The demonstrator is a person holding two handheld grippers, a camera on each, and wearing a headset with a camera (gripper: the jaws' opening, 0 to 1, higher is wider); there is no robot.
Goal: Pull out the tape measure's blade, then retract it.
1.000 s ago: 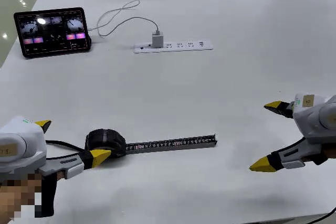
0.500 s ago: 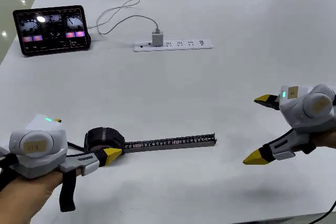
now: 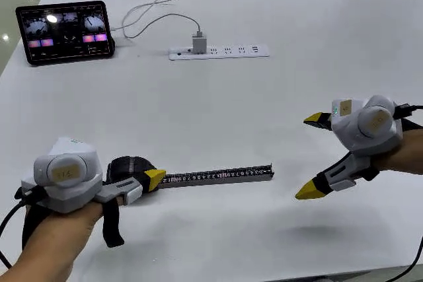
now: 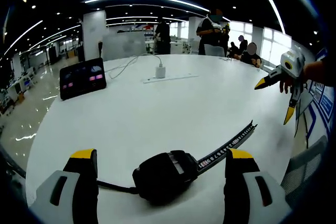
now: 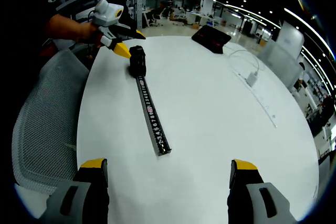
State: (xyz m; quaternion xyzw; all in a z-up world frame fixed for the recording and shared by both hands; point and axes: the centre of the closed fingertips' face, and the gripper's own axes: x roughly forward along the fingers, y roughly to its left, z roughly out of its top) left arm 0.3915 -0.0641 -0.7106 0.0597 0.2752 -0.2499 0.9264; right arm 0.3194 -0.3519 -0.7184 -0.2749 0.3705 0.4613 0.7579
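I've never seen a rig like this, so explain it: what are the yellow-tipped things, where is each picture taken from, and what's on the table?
There is no robot: a person holds a hand tool, a gripper with two yellow-tipped jaws, in each hand. The wide picture comes from a camera on the person's head, looking down at the white table. The two round ones come from cameras riding on the grippers, looking out between their jaws. On the table lies a black tape measure with its blade pulled out. The left gripper is open, its jaws either side of the case, not clamping it. The right gripper hovers open past the blade's end, holding nothing. Farther back are a lit tablet and a power strip with a charger plugged in.
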